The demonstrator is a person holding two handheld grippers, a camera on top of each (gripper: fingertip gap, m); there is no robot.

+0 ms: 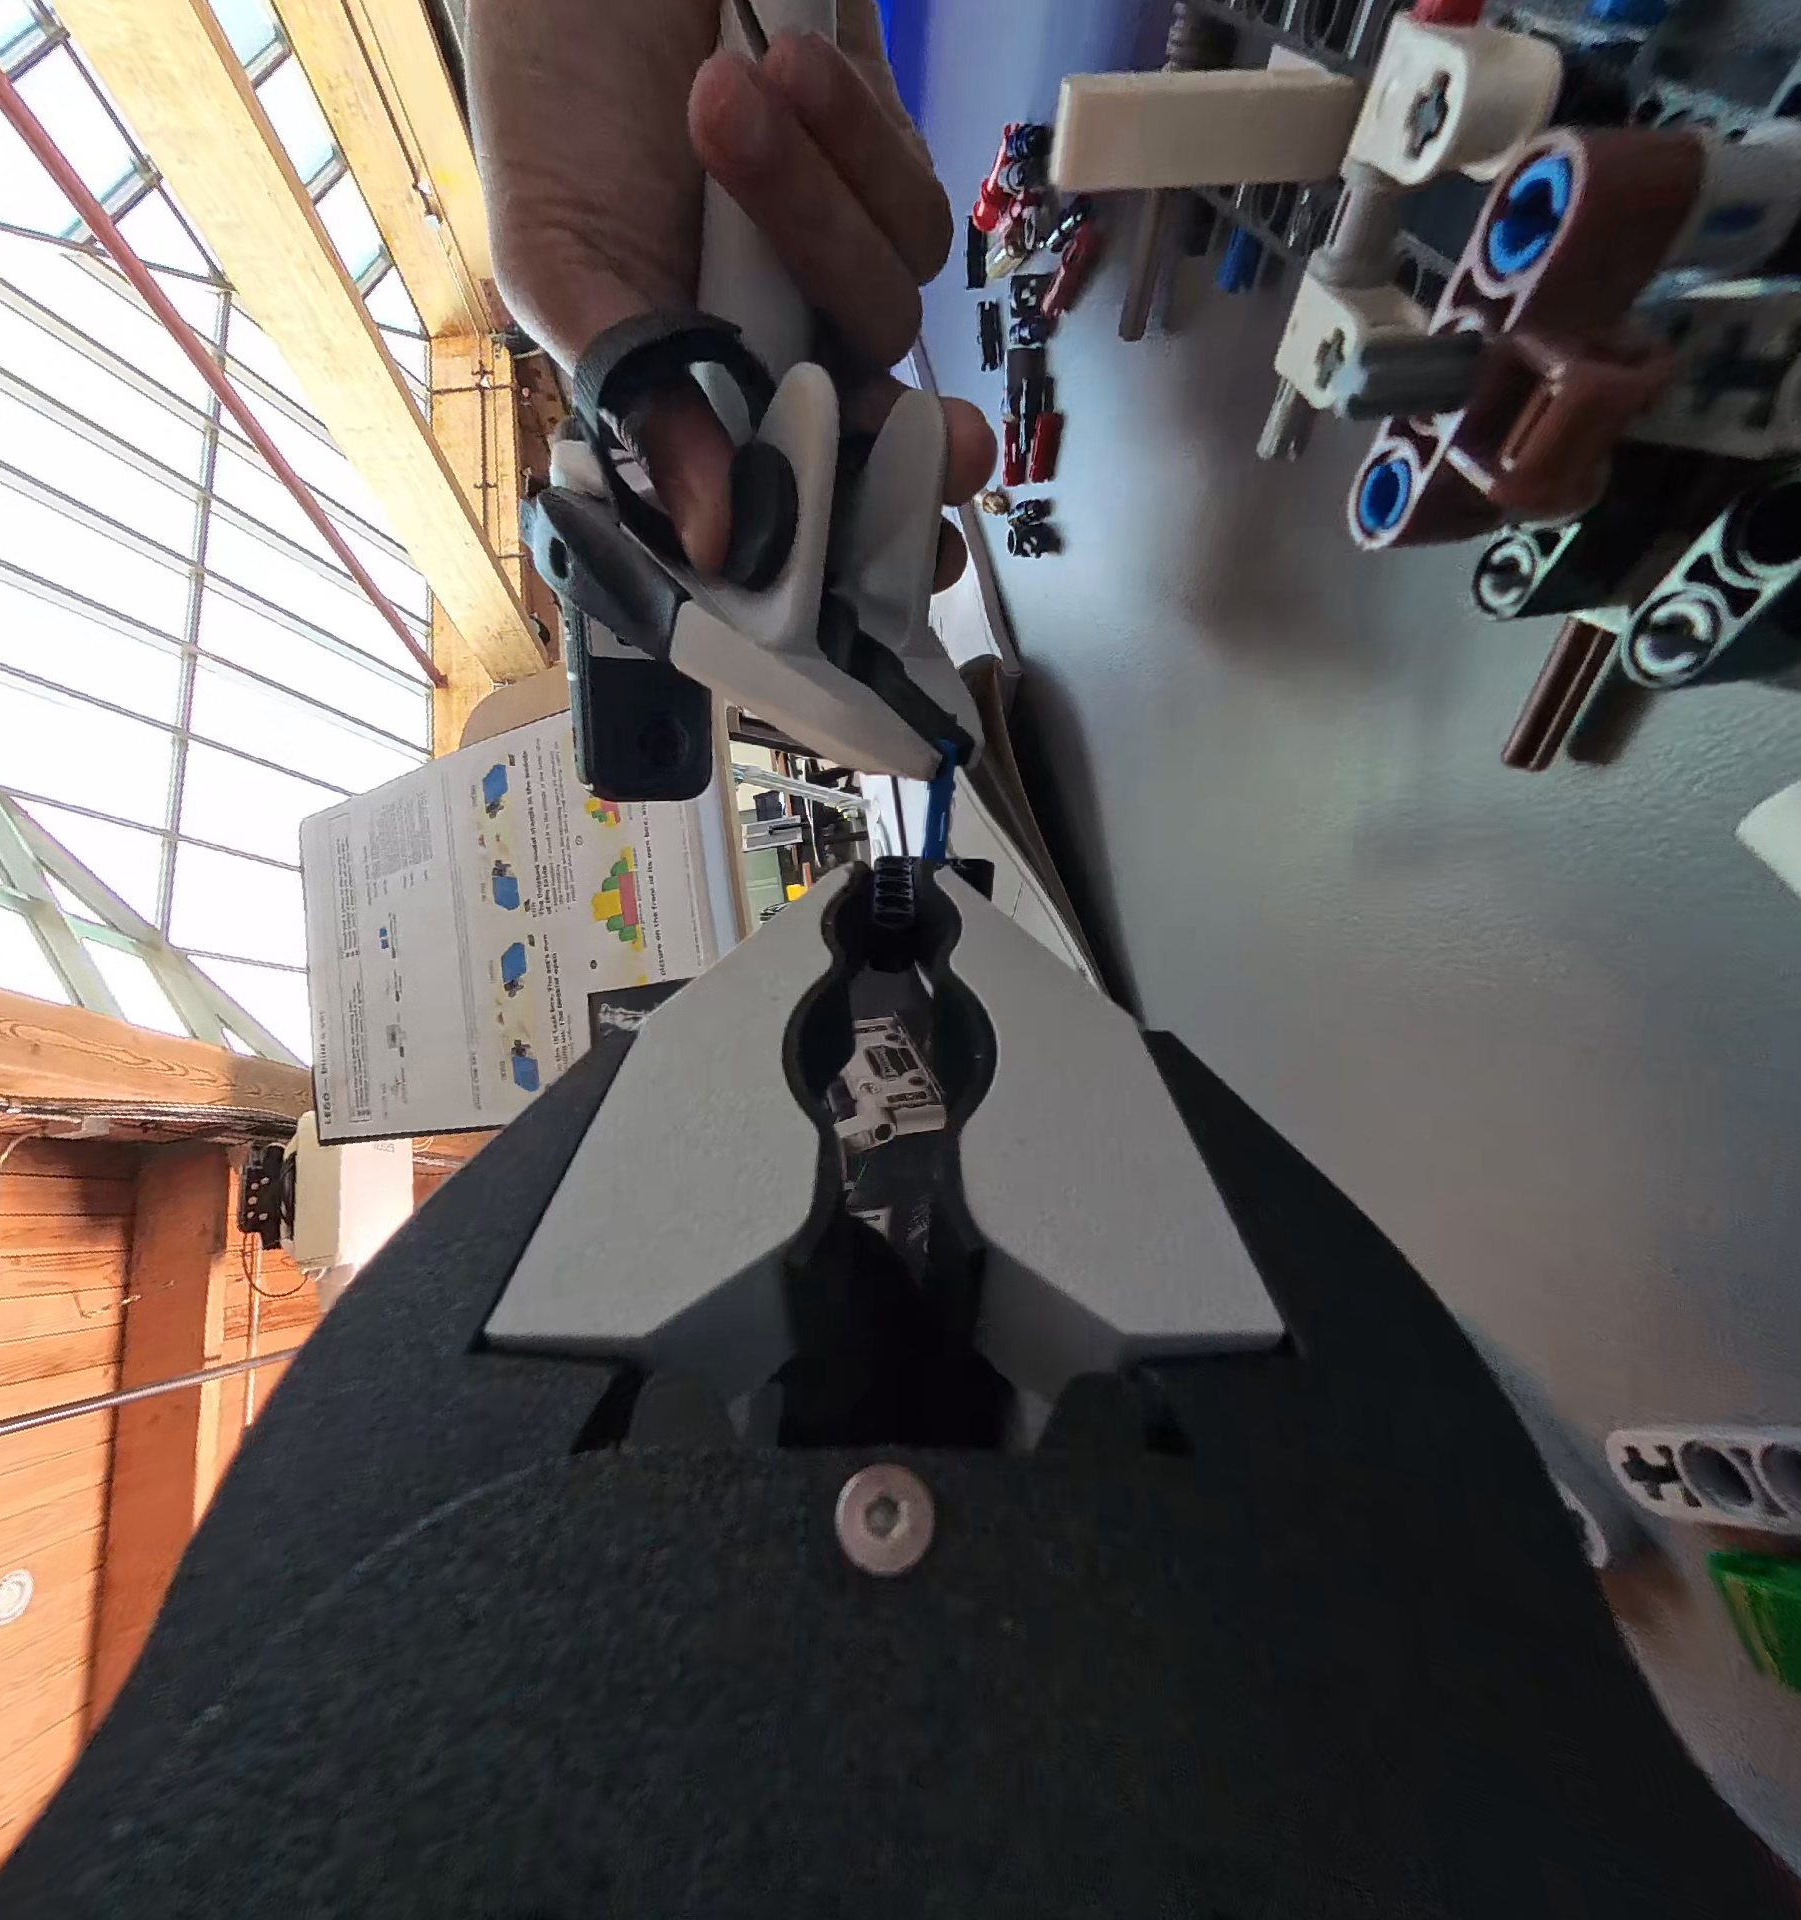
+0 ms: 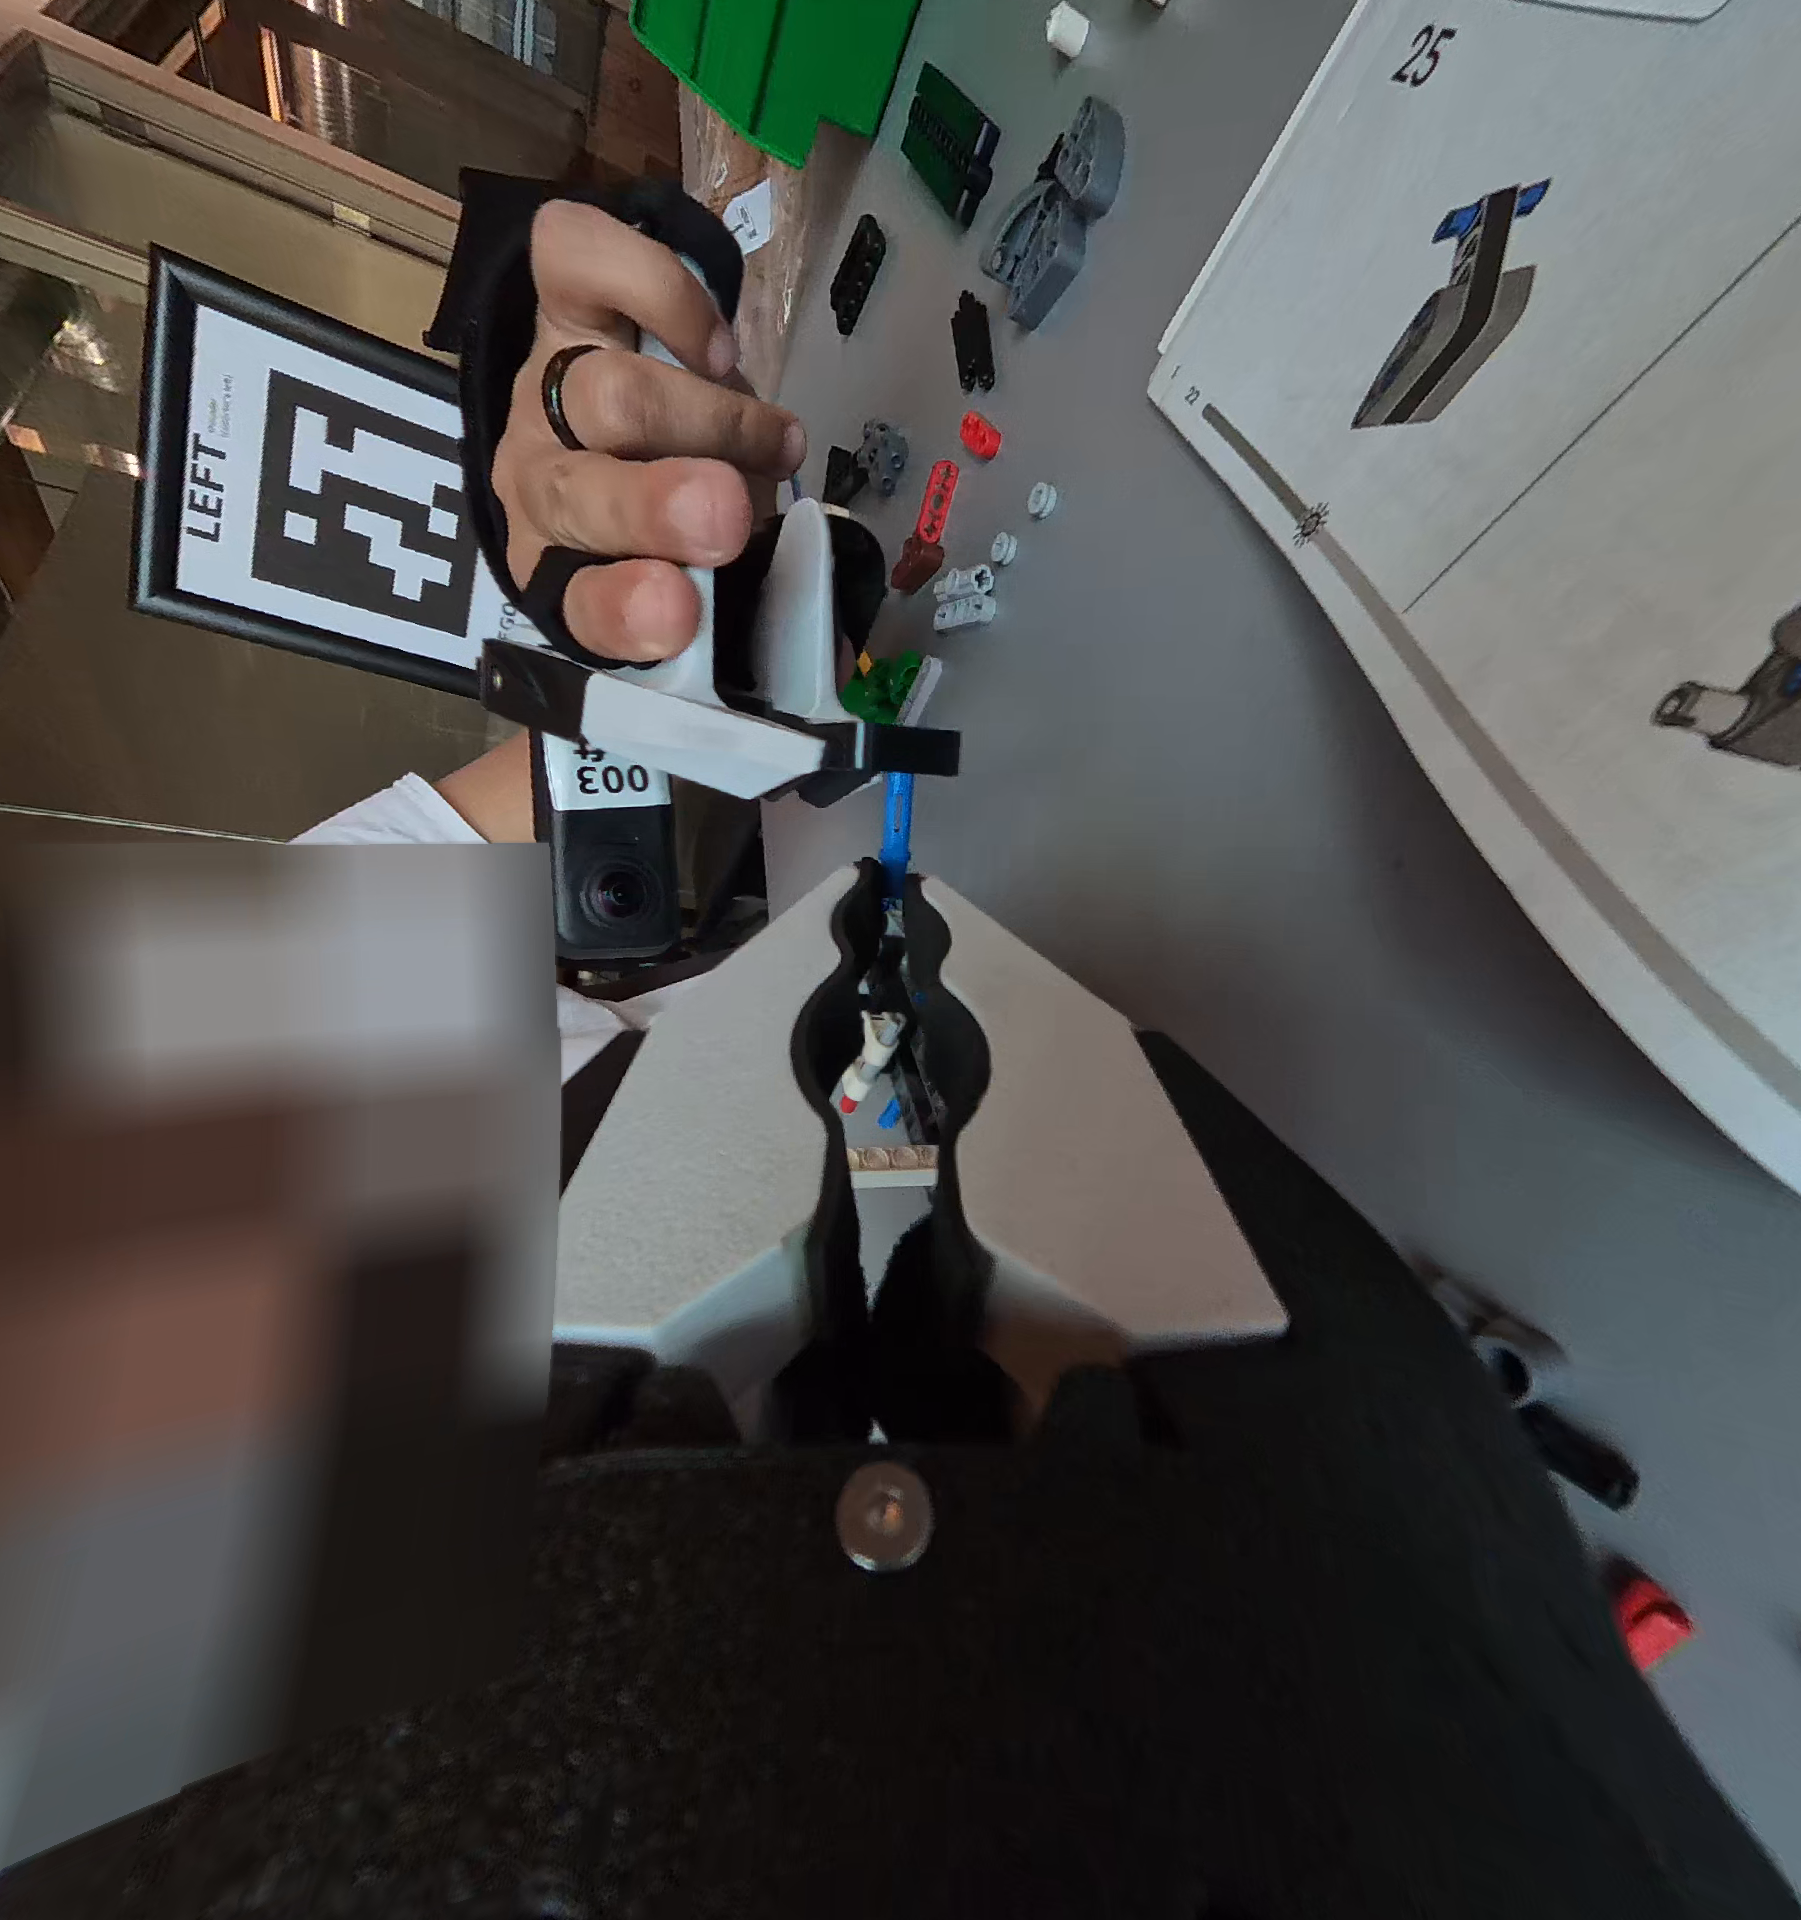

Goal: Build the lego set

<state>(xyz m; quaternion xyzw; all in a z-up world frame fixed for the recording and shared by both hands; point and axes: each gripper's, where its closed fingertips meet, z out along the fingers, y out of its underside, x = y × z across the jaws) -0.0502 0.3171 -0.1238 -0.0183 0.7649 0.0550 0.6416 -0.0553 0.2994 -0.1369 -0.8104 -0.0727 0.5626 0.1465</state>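
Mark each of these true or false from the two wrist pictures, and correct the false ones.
1. The left hand-held gripper grips a small black ribbed piece at its fingertips. True.
2. A thin blue axle is held by the right hand-held gripper. True.
3. The blue axle is red. False: it is blue.
4. The loose building pieces lie on a grey tabletop. True.
5. An open instruction booklet is absent from the table. False: one lies open at the right of the right wrist view.
6. Both hand-held grippers stand wide open. False: each is closed on a part.
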